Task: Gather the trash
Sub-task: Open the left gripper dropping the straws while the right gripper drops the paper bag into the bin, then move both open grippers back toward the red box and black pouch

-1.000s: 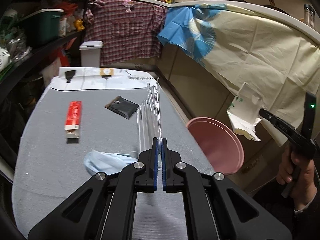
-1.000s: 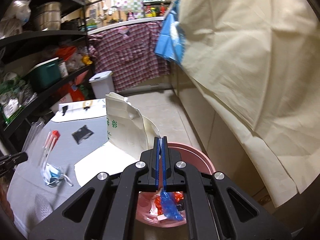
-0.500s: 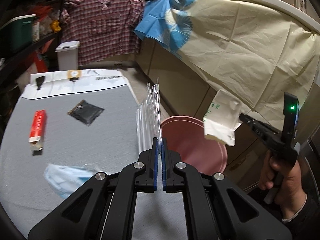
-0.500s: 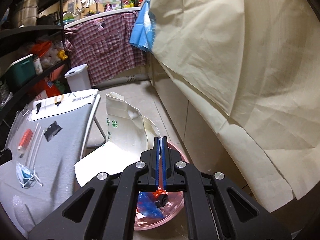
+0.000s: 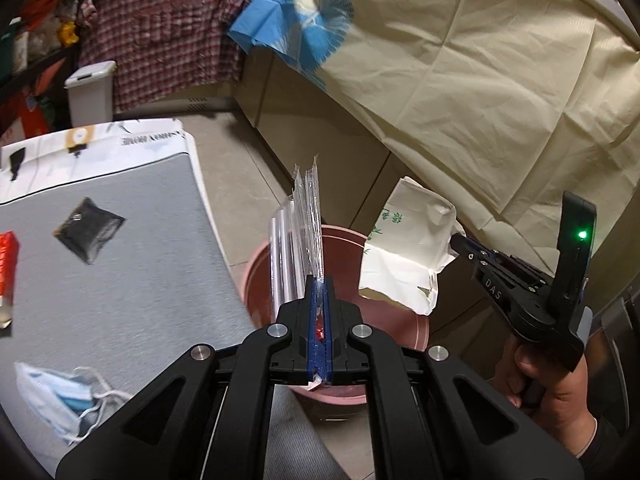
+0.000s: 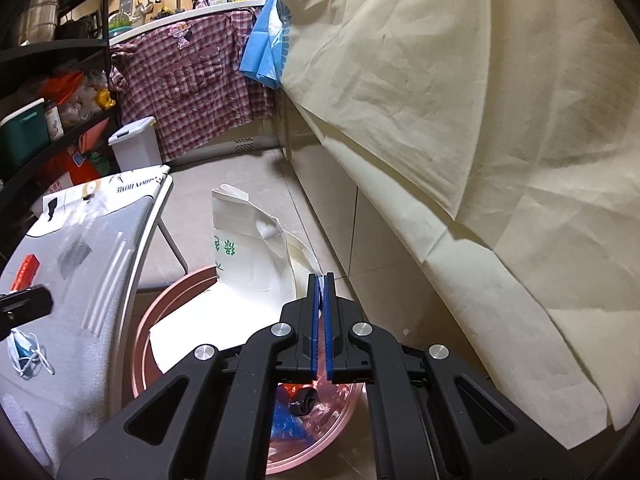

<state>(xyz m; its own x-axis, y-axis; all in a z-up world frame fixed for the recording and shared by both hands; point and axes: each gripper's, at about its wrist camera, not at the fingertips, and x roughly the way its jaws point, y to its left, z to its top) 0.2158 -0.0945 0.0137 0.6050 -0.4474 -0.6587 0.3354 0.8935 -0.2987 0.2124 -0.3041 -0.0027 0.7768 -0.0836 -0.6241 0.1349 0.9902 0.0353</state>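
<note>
My left gripper (image 5: 319, 280) is shut on a clear plastic wrapper (image 5: 298, 236) and holds it upright over the near rim of the pink bin (image 5: 256, 272). My right gripper (image 6: 321, 278) is shut on a torn white paper bag with green print (image 6: 248, 256), which hangs over the pink bin (image 6: 140, 344). The bag (image 5: 404, 256) and the right gripper (image 5: 456, 240) also show in the left wrist view, above the bin's far side. Red and blue trash (image 6: 288, 412) lies inside the bin.
On the grey table (image 5: 120, 280) lie a black packet (image 5: 88, 228), a red box (image 5: 8, 264) and a blue face mask (image 5: 60, 396). A white lidded bin (image 5: 90, 92) stands behind. A beige cloth (image 6: 480, 120) hangs over the cabinets at right.
My left gripper has carried the clear wrapper rightward off the table to above the pink bin. My right gripper has moved the paper bag over the bin.
</note>
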